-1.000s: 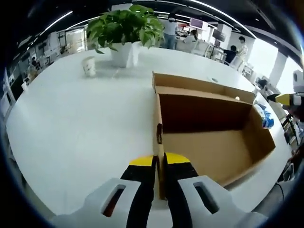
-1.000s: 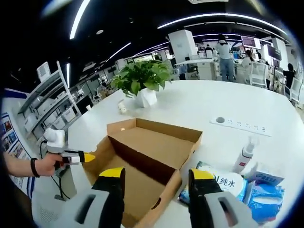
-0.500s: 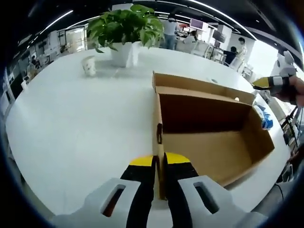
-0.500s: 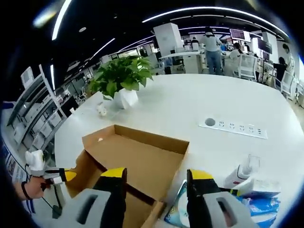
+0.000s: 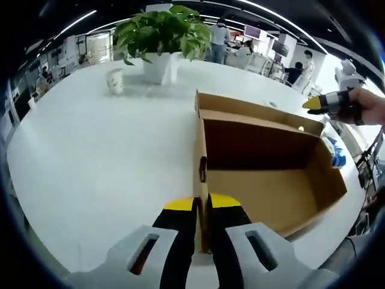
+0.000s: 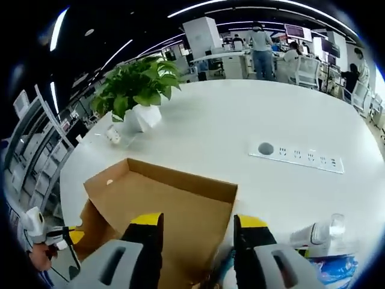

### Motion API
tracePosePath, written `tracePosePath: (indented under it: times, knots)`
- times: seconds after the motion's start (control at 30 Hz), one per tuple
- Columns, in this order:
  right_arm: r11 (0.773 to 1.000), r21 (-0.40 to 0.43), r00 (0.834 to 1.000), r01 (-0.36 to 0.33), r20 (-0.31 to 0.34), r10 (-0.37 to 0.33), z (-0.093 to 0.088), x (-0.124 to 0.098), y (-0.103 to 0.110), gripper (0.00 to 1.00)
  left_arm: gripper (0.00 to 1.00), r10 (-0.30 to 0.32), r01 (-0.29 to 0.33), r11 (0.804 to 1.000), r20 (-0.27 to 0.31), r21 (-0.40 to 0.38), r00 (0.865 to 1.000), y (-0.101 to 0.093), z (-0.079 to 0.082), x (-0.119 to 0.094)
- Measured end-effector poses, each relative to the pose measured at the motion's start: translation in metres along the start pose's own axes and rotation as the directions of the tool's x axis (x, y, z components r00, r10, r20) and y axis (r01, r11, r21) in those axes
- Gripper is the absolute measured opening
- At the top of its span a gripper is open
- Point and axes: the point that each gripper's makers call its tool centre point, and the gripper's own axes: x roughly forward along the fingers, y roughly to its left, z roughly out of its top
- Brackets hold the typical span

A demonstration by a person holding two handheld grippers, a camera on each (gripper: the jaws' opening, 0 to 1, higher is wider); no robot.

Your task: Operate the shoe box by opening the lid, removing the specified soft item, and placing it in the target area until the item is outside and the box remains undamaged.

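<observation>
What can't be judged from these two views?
- Soft item: the blue packs are cut off by the right gripper view's edge.
- Box near end: hidden by the left gripper.
- Cup markings: too small, left gripper view.

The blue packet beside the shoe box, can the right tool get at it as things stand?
Probably yes. The right tool stands open over the shoe box, and the blue packet lies on the white table to its right with nothing over it. The left tool is shut on the box wall, clear of the way.
</observation>
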Motion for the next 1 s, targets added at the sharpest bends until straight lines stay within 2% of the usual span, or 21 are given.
tracePosePath:
  times: [0.2, 0.57, 1.0]
  knots:
    - [1.000, -0.013, 1.000, -0.004, -0.007, 0.004, 0.004, 0.014, -0.002, 0.44, 0.06, 0.002, -0.002, 1.000, 0.000, -0.003, 1.000, 0.000, -0.001, 0.000]
    - [1.000, -0.014, 0.999, 0.014, -0.050, -0.014, -0.009, 0.030, -0.001, 0.43, 0.06, 0.004, -0.004, 1.000, -0.002, -0.006, 1.000, 0.001, -0.002, 0.001]
    - [0.999, -0.018, 0.996, 0.030, -0.085, -0.031, -0.009, 0.050, -0.016, 0.42, 0.06, 0.007, -0.007, 1.000, 0.002, -0.010, 1.000, 0.001, -0.003, 0.003]
